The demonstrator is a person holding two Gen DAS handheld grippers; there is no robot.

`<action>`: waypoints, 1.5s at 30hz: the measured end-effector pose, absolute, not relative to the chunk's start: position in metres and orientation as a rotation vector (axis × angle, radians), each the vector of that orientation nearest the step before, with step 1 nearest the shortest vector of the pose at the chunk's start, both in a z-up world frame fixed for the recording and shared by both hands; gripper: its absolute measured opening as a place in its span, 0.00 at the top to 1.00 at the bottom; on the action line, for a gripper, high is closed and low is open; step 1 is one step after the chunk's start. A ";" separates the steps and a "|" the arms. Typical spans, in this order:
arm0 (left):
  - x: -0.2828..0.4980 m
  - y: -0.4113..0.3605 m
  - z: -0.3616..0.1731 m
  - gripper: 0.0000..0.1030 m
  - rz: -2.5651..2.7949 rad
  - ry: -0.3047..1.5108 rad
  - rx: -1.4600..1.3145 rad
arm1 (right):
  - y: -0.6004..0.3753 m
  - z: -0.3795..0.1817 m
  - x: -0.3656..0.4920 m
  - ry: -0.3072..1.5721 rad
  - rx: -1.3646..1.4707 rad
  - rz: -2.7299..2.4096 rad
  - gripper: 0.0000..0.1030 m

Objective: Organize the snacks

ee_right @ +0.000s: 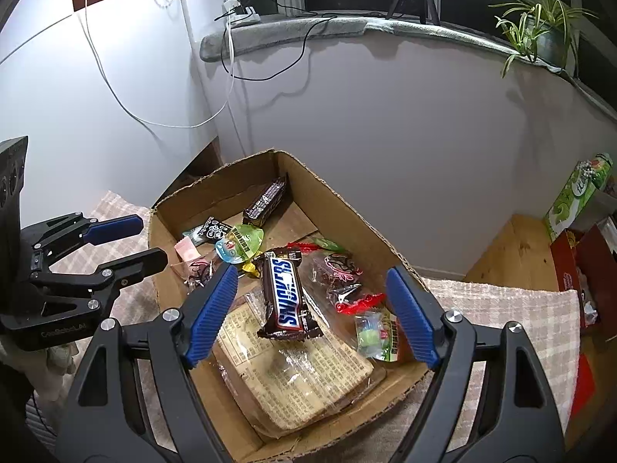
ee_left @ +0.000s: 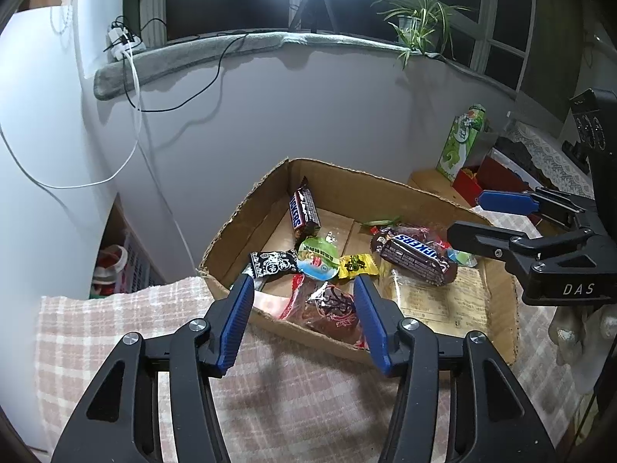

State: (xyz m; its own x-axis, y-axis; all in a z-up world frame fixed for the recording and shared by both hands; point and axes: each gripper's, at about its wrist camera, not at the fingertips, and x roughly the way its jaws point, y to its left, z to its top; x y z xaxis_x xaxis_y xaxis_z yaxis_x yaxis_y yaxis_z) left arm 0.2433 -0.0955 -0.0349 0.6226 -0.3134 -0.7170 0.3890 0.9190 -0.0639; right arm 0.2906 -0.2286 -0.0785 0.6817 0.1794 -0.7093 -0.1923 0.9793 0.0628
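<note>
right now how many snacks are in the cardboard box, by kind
Snickers bars: 2
Green jelly cups: 2
Small wrapped candies (black, yellow, pink): 3
Clear packs with dark cakes: 2
Large clear pack with printed paper: 1
Total that I can make out: 10

Two Snickers bars point(ee_right: 284, 296) lie among wrapped sweets in the cardboard box point(ee_right: 358, 214) on the cloth point(ee_left: 115, 320)

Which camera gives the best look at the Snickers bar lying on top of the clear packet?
The right wrist view: the Snickers bar sits near centre between the open right gripper fingers, logo fully readable. The left wrist view shows the same bar farther right, smaller, angled, its far end beside the right gripper's finger.
</note>
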 end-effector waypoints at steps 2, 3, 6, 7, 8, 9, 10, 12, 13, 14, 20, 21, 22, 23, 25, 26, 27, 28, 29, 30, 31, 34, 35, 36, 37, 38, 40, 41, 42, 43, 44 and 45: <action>0.241 -0.095 -0.034 0.49 -0.404 0.800 0.100 | -0.229 -0.077 0.287 0.789 -0.018 0.206 0.20; 0.239 -0.095 -0.033 0.48 -0.403 0.798 0.099 | -0.229 -0.077 0.286 0.787 -0.019 0.206 0.20; 0.234 -0.094 -0.031 0.48 -0.404 0.793 0.096 | -0.228 -0.074 0.280 0.779 -0.023 0.204 0.20; 0.232 -0.094 -0.030 0.48 -0.404 0.790 0.096 | -0.228 -0.073 0.278 0.776 -0.024 0.202 0.20; 0.230 -0.094 -0.028 0.48 -0.403 0.786 0.094 | -0.227 -0.072 0.276 0.773 -0.025 0.201 0.20; 0.229 -0.093 -0.027 0.48 -0.403 0.783 0.092 | -0.227 -0.071 0.274 0.771 -0.026 0.201 0.20; 0.227 -0.093 -0.026 0.48 -0.403 0.779 0.091 | -0.227 -0.070 0.272 0.767 -0.025 0.200 0.20; 0.221 -0.092 -0.023 0.48 -0.403 0.769 0.089 | -0.227 -0.069 0.266 0.758 -0.024 0.196 0.20; 0.217 -0.091 -0.021 0.48 -0.404 0.763 0.091 | -0.227 -0.067 0.262 0.751 -0.025 0.193 0.20; 0.214 -0.091 -0.020 0.48 -0.403 0.759 0.091 | -0.227 -0.066 0.259 0.745 -0.025 0.191 0.20; 0.195 -0.086 -0.015 0.41 -0.402 0.737 0.068 | -0.223 -0.059 0.234 0.696 -0.040 0.161 0.20; 0.191 -0.085 -0.014 0.41 -0.401 0.734 0.065 | -0.222 -0.058 0.229 0.688 -0.045 0.155 0.19; 0.188 -0.084 -0.014 0.41 -0.397 0.730 0.063 | -0.221 -0.057 0.225 0.682 -0.048 0.152 0.19; 0.185 -0.082 -0.014 0.41 -0.393 0.727 0.059 | -0.220 -0.056 0.222 0.677 -0.051 0.148 0.15; 0.178 -0.081 -0.015 0.36 -0.389 0.726 0.054 | -0.218 -0.054 0.210 0.656 -0.051 0.135 0.09; 0.174 -0.080 -0.016 0.35 -0.382 0.723 0.056 | -0.218 -0.053 0.205 0.646 -0.052 0.128 0.08; 0.170 -0.079 -0.017 0.34 -0.375 0.722 0.057 | -0.217 -0.052 0.201 0.637 -0.054 0.122 0.08; 0.167 -0.078 -0.017 0.33 -0.367 0.721 0.055 | -0.215 -0.052 0.195 0.631 -0.055 0.114 0.08; 0.164 -0.077 -0.018 0.33 -0.362 0.721 0.055 | -0.215 -0.052 0.192 0.627 -0.054 0.108 0.08; 0.160 -0.076 -0.019 0.32 -0.356 0.722 0.057 | -0.215 -0.052 0.188 0.622 -0.052 0.102 0.08; 0.157 -0.075 -0.019 0.32 -0.350 0.722 0.055 | -0.215 -0.052 0.183 0.617 -0.048 0.095 0.08; 0.148 -0.071 -0.021 0.28 -0.342 0.724 0.038 | -0.216 -0.054 0.172 0.609 -0.034 0.081 0.08; 0.146 -0.070 -0.021 0.28 -0.338 0.724 0.034 | -0.217 -0.054 0.170 0.608 -0.031 0.078 0.08; 0.144 -0.069 -0.022 0.28 -0.334 0.725 0.031 | -0.217 -0.055 0.168 0.607 -0.027 0.074 0.08; 0.143 -0.068 -0.022 0.28 -0.331 0.725 0.031 | -0.217 -0.055 0.166 0.609 -0.023 0.074 0.08; 0.141 -0.068 -0.022 0.28 -0.329 0.725 0.031 | -0.218 -0.056 0.165 0.610 -0.022 0.074 0.08; 0.138 -0.068 -0.021 0.28 -0.323 0.724 0.029 | -0.219 -0.056 0.162 0.610 -0.023 0.072 0.08; 0.136 -0.068 -0.021 0.28 -0.320 0.721 0.029 | -0.218 -0.056 0.161 0.610 -0.025 0.069 0.08; 0.135 -0.068 -0.020 0.28 -0.318 0.719 0.029 | -0.218 -0.056 0.160 0.610 -0.027 0.066 0.08; 0.133 -0.068 -0.019 0.28 -0.317 0.715 0.030 | -0.218 -0.056 0.159 0.609 -0.030 0.062 0.08; 0.132 -0.068 -0.019 0.28 -0.316 0.713 0.032 | -0.218 -0.056 0.158 0.608 -0.032 0.060 0.08; 0.131 -0.068 -0.019 0.28 -0.315 0.711 0.033 | -0.218 -0.056 0.157 0.608 -0.032 0.059 0.08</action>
State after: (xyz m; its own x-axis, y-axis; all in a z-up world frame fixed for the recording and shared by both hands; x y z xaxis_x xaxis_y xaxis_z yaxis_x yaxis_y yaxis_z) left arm 0.1312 -0.0684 -0.0188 0.7126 -0.2726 -0.6465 0.2949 0.9525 -0.0765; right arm 0.1569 -0.2180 -0.0561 0.8190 0.0462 -0.5719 -0.0651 0.9978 -0.0126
